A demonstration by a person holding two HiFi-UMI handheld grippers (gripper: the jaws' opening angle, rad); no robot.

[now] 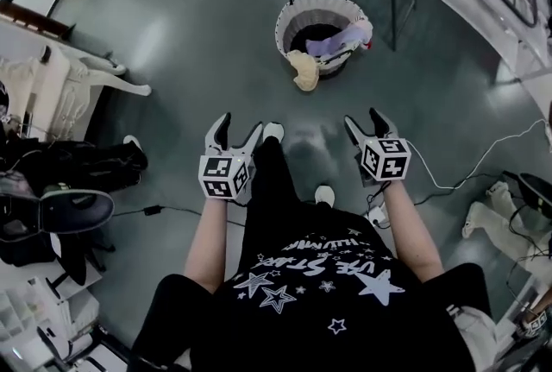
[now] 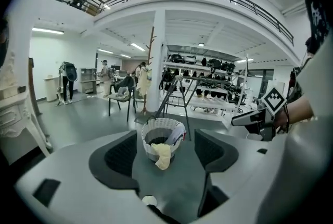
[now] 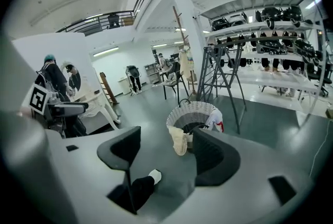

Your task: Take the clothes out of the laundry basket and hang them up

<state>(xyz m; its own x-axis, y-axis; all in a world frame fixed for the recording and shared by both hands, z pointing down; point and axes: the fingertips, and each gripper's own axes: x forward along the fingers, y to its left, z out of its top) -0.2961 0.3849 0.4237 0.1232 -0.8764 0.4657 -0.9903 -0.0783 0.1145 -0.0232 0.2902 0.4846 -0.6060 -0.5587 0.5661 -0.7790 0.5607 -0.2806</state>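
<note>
Black starred shirt fills the bottom edge, cut off by the frame. Ahead on the floor stands the basket, its dark inside hard to read; left gripper and right gripper hang well short of it, jaws apart and empty. Clothes drape over its rim.

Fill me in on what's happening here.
A person stands on the grey floor with a gripper in each hand, facing a white woven laundry basket a little way ahead. The left gripper and the right gripper both have their jaws apart with nothing between them. A cream garment hangs over the basket's near rim, and a lavender piece lies inside. Neither gripper has reached the clothes yet.
</note>
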